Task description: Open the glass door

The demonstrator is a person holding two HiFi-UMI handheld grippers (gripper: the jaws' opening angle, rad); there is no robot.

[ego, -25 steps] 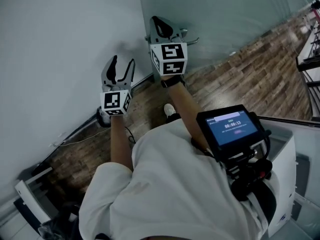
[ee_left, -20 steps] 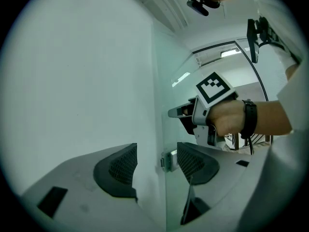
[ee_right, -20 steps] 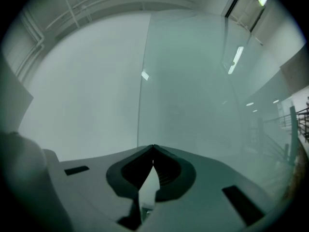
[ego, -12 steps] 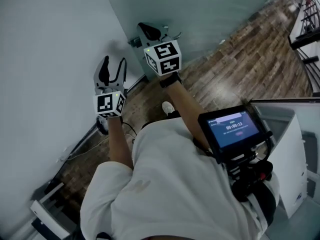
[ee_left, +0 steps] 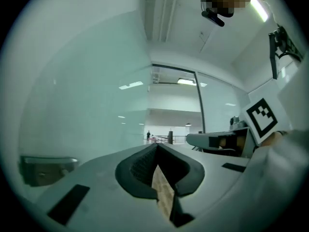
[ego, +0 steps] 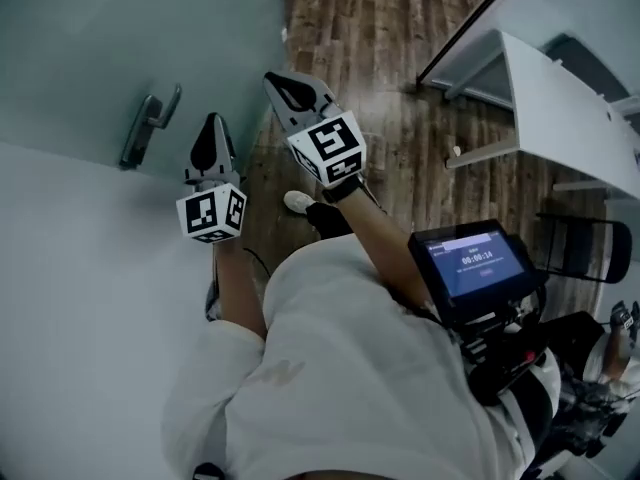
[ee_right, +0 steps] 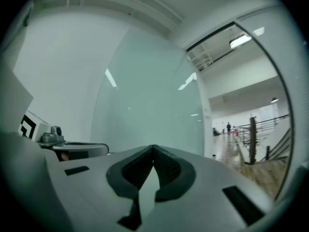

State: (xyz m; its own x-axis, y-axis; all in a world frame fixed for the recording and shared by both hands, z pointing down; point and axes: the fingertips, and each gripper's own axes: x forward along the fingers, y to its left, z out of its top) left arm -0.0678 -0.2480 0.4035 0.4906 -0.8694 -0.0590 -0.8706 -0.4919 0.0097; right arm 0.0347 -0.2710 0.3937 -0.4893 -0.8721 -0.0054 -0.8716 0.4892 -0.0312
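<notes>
Holds the left hand-held gripper (ego: 212,126) out level, jaws pressed fully together, pads meeting at the tip with nothing caught between them. Holds the right hand-held gripper (ego: 277,83) the same way, closed on itself and empty, just to the right of the left one and reaching a little further ahead.

Faces the glass door (ego: 90,48), a frosted blue-green pane that fills the upper left of the head view, ahead and to the left of both hand-held grippers. Shows the door handle (ego: 150,128), a grey metal lever on a plate, on that pane to the left of the left hand-held gripper: near it, yet clearly apart and untouched by either one.

Agrees in the left gripper view: puts the door handle low at the left edge, with the closed jaws aimed past it along the pane toward a bright hall beyond. Sets the pane directly ahead of the shut jaws in the right gripper view, with the hall visible past its right edge and the left hand-held gripper alongside at the left.

Stands on a wooden floor (ego: 400,58), one shoe (ego: 298,201) below the two hand-held grippers. Has a white table (ego: 560,98) well apart at the upper right. Carries a small lit screen (ego: 475,265) at the chest.
</notes>
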